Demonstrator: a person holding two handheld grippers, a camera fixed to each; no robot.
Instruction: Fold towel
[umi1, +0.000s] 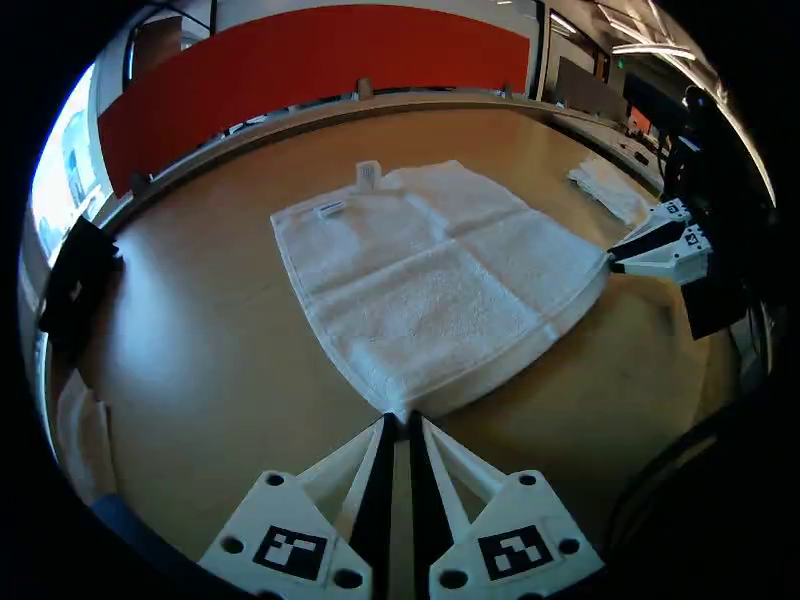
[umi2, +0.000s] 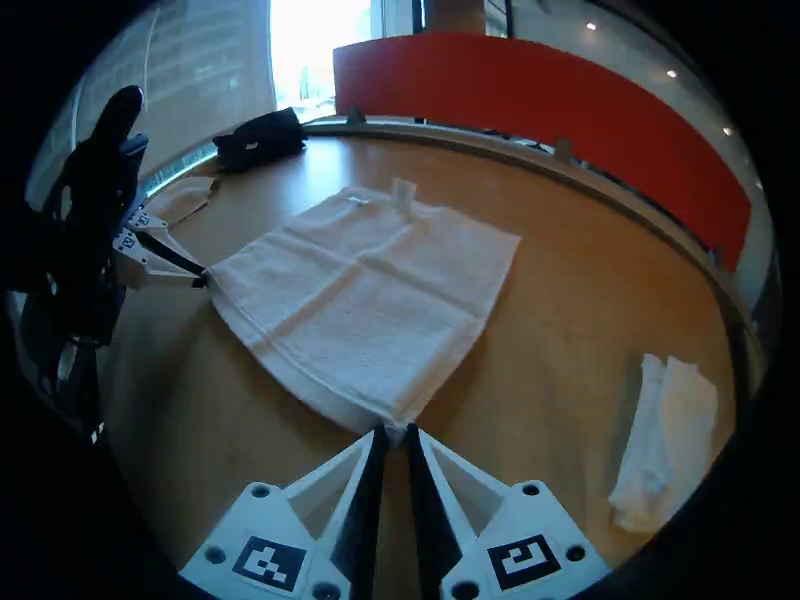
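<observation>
White terry towel (umi1: 430, 280) is lying spread out in the middle of the wooden bench (umi1: 220, 350), creases crossing it, and both grippers are on it. Down at the bottom of the left gripper view, the left gripper (umi1: 400, 425) is sitting low at the towel's nearest corner, its jaws drawn narrow and pinching that corner between the tips. Off to the right in that same view, the right gripper (umi1: 612, 262) is coming in at the next corner along the thick hemmed edge, its tips meeting the cloth there. The right gripper view is showing the same grip close up: jaws nearly together, the towel corner caught between them. A small tag (umi1: 368, 175) is standing up at the towel's far edge. Well apart from all this, a second folded towel (umi2: 665, 440) is resting near the bench's edge. A black object (umi2: 260, 138) is sitting by the far edge of the bench, and a red panel (umi2: 560, 110) is running along behind it.
</observation>
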